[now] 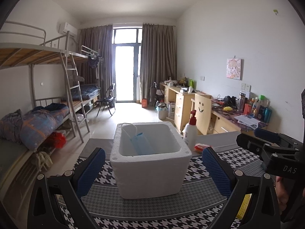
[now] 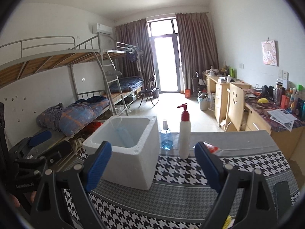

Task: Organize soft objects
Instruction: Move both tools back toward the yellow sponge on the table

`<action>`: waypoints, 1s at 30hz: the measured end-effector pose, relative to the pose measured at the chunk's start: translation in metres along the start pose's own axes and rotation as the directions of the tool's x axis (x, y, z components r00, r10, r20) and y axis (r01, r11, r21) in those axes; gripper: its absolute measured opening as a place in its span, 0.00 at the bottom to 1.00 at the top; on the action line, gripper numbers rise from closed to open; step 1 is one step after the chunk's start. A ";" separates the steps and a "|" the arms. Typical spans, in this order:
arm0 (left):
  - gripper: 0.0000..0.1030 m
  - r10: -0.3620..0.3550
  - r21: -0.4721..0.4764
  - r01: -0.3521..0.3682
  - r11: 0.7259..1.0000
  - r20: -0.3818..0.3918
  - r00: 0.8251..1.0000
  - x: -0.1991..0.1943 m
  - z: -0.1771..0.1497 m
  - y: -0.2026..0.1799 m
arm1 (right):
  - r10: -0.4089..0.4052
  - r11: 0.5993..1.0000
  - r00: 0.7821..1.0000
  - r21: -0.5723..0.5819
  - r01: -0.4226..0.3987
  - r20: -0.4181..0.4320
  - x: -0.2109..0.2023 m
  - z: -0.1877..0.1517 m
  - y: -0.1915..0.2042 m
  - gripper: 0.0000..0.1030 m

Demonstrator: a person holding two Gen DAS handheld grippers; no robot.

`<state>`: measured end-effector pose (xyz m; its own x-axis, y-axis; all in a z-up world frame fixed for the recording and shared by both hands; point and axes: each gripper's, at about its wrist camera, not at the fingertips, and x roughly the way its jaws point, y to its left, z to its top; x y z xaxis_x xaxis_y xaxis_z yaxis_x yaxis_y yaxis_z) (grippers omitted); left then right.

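A white foam box (image 1: 150,162) stands on the houndstooth tablecloth (image 1: 200,169). A blue face mask (image 1: 141,143) with white ear loops lies inside it, against the far wall. The box also shows in the right wrist view (image 2: 131,164), with the mask (image 2: 124,133) inside. My left gripper (image 1: 153,169) is open and empty, its blue pads on either side of the box and nearer than it. My right gripper (image 2: 152,166) is open and empty, to the right of the box. A red and white soft packet (image 1: 202,147) lies behind the box on the right (image 2: 211,148).
A white pump bottle with a red top (image 2: 185,137) and a blue liquid spray bottle (image 2: 165,139) stand behind the box. The table's far edge is just past them. Bunk beds run along the left wall, desks and a chair along the right.
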<state>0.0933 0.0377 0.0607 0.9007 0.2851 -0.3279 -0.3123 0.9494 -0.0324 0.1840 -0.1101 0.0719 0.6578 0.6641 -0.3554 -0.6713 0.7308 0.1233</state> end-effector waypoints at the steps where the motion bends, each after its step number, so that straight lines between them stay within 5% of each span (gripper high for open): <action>1: 0.99 -0.005 -0.001 0.005 1.000 0.001 1.000 -0.001 -0.001 -0.001 | -0.003 1.000 1.000 0.001 0.003 0.002 -0.002 -0.001 -0.002 0.89; 30: 0.99 -0.107 -0.018 0.107 0.994 0.023 0.994 -0.020 -0.040 -0.023 | -0.067 0.998 0.997 0.018 0.066 0.050 -0.048 -0.042 -0.014 0.89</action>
<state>0.0702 0.0049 0.0300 0.9357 0.1851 -0.3003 -0.2195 0.9719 -0.0848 0.1475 -0.1591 0.0482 0.7173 0.6211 -0.3159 -0.6205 0.7756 0.1159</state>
